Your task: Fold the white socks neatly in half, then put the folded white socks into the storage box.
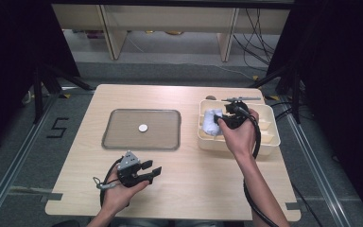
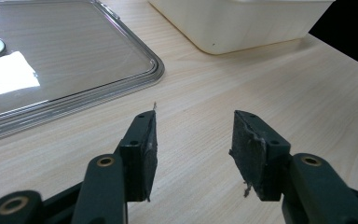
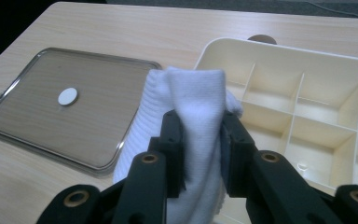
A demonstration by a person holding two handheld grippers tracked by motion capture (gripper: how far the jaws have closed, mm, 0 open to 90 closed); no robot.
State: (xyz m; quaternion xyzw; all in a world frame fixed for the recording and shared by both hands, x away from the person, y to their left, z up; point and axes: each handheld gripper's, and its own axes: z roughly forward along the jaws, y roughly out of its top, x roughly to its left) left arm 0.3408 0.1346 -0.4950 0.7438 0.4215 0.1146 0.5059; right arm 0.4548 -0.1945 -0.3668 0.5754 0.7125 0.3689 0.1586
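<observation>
White cloth [image 3: 193, 107] in right gripper [image 3: 200, 135] above compartment box's [image 3: 279, 60] left edge

Left hand [image 1: 118, 189] low near the table's front edge — left gripper [image 1: 152, 170] pointing forward-right, jaws apart, nothing between the pads [image 2: 145, 154]. Right forearm reaches forward; right gripper [image 3: 200, 154] angled down — jaws pinched on a white cloth [image 3: 193, 112].

Grey carpeted floor [image 1: 179, 71], pale wooden shelving [image 1: 170, 21] behind, black curtains [image 1: 9, 71], trailing cables [image 1: 260, 38]
</observation>
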